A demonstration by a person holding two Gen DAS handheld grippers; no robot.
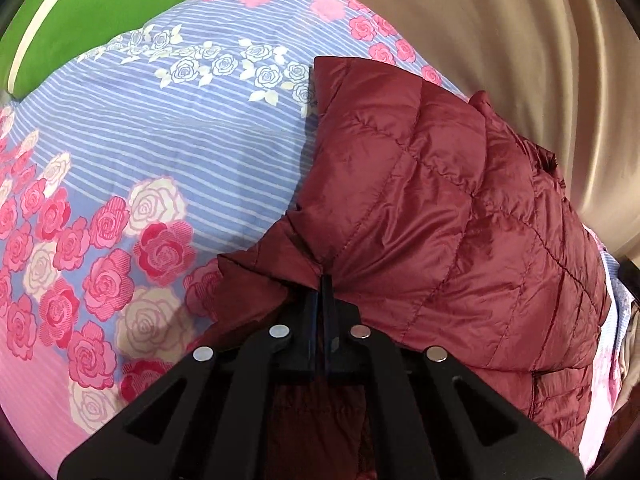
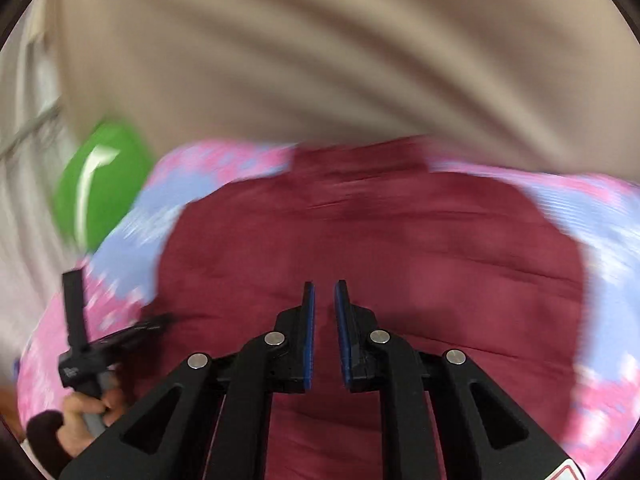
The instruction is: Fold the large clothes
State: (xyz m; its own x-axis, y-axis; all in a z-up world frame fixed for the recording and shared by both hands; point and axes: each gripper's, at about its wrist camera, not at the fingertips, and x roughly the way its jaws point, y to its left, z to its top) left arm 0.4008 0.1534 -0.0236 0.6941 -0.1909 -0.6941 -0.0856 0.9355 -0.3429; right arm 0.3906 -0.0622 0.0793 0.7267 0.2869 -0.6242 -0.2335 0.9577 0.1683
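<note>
Rose-print striped bedsheet, glossy quilted maroon jacket (puffy), beige curtain

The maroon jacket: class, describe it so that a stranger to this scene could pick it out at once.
Find the bed cover, striped blue with pink and white roses, in front of a beige curtain. On its right side lies the quilted jacket, and the left tool is shut on its near edge. It is the only dark red, shiny, stitched thing there; the green cushion is plain.
</note>
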